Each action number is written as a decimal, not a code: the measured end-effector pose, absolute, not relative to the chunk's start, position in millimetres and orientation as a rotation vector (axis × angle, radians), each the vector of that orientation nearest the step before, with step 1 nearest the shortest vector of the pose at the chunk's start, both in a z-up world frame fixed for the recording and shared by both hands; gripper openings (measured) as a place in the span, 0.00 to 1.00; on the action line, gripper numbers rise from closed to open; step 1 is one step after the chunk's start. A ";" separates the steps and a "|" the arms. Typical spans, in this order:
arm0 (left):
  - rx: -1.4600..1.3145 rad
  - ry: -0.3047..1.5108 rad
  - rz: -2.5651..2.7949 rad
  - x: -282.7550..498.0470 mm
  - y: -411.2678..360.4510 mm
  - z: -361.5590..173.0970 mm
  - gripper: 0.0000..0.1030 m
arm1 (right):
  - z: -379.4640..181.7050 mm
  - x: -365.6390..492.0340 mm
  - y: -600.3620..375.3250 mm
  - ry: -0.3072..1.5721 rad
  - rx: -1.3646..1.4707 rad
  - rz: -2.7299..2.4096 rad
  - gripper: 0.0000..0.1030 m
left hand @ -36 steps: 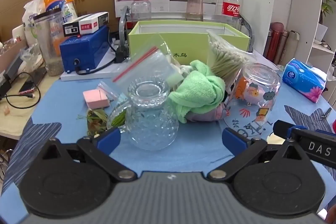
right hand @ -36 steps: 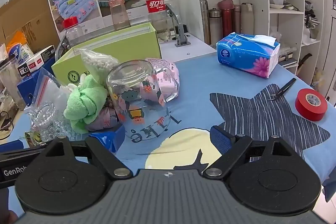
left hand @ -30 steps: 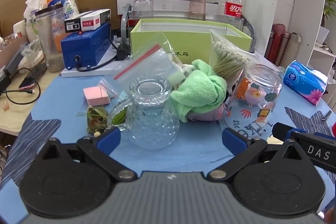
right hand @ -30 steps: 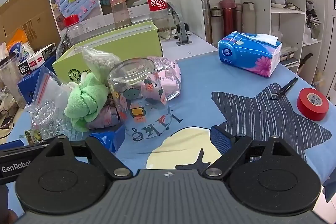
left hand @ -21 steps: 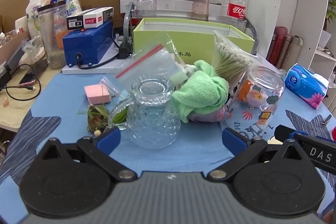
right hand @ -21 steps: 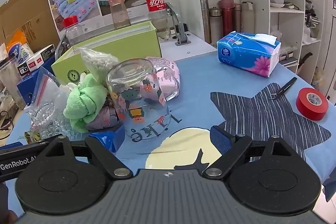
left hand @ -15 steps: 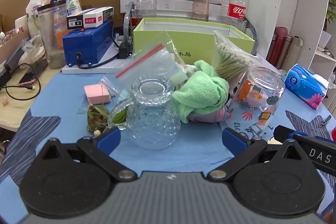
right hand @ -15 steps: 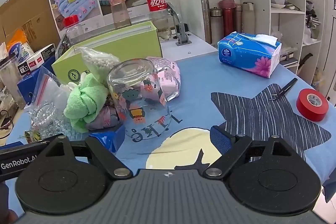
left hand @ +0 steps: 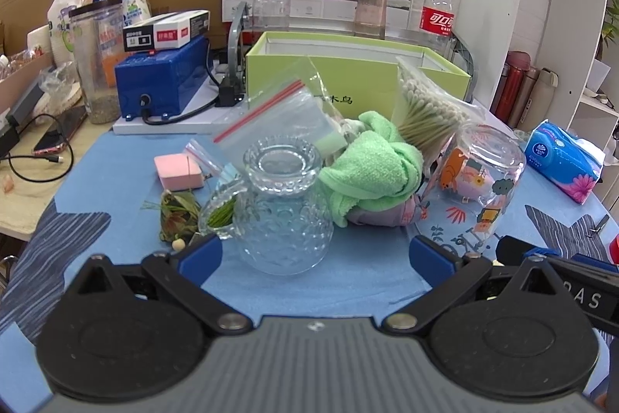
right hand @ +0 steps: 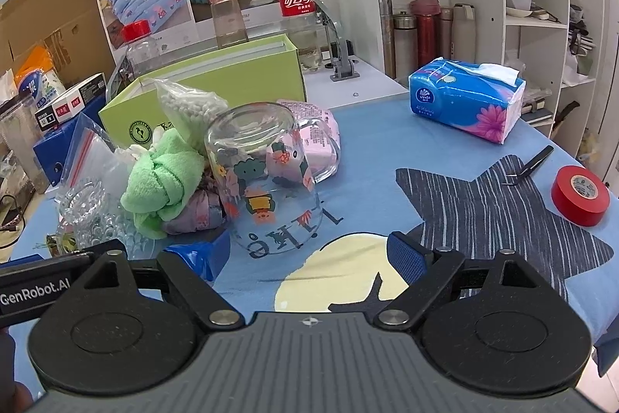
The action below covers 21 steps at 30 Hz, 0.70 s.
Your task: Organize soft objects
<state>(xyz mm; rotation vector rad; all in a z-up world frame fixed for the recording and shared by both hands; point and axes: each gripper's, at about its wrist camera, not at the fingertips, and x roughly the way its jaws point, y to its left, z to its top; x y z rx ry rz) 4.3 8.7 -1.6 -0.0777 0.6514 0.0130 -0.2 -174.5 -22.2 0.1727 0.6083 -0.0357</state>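
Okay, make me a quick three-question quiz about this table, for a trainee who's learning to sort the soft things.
1. True or false: the left gripper is shut on the green towel.
2. Multiple choice: in the right wrist view, the printed glass mug is A) upright and full, B) upside down on the blue cloth, C) inside the green box.
3. Fill in: on the right side of the cloth, beside the black tweezers, lies a roll of ____ tape.

Key: 1 false, both grippers are open and hold nothing; 2 B; 3 red.
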 end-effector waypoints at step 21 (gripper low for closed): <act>-0.081 0.663 0.009 5.5 8.5 -3.8 1.00 | -25.0 1.4 -174.3 0.622 0.166 -0.038 0.73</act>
